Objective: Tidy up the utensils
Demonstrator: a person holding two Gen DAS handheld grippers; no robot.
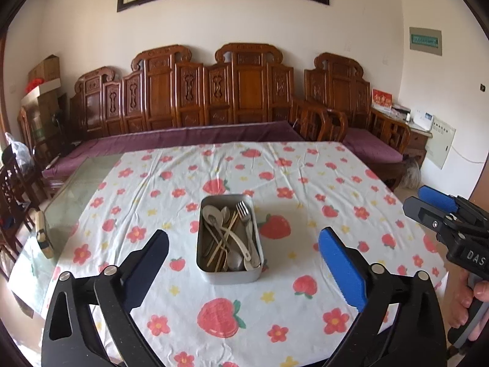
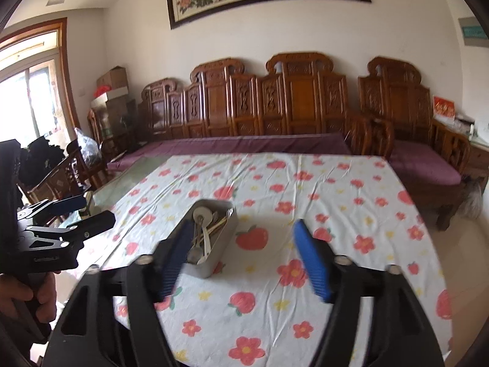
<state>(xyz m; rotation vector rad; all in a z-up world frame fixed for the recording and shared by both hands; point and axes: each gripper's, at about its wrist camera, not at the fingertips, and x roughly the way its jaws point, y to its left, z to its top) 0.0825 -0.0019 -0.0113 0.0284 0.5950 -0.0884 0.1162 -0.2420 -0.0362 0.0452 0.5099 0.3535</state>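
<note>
A grey metal tin (image 1: 229, 275) stands in the middle of the strawberry-print tablecloth (image 1: 275, 168). It holds a jumble of utensils: a metal fork (image 1: 243, 211), pale spoons (image 1: 211, 211) and wooden chopsticks (image 1: 227, 235). My left gripper (image 1: 244, 238) hangs above the near side of the table, open, its fingers framing the tin from a distance with nothing between them. My right gripper (image 2: 243, 227) is also open and empty, to the right of the tin (image 2: 224, 241). Each gripper shows in the other's view: the right gripper (image 1: 428, 205) and the left gripper (image 2: 88, 214).
The cloth covers most of a glass-topped table (image 1: 79, 189), whose left strip is bare. A small cream object (image 1: 42, 238) sits at that left edge. A carved wooden sofa (image 1: 214, 98) with purple cushions runs behind the table, and wooden chairs (image 1: 15, 189) stand at the left.
</note>
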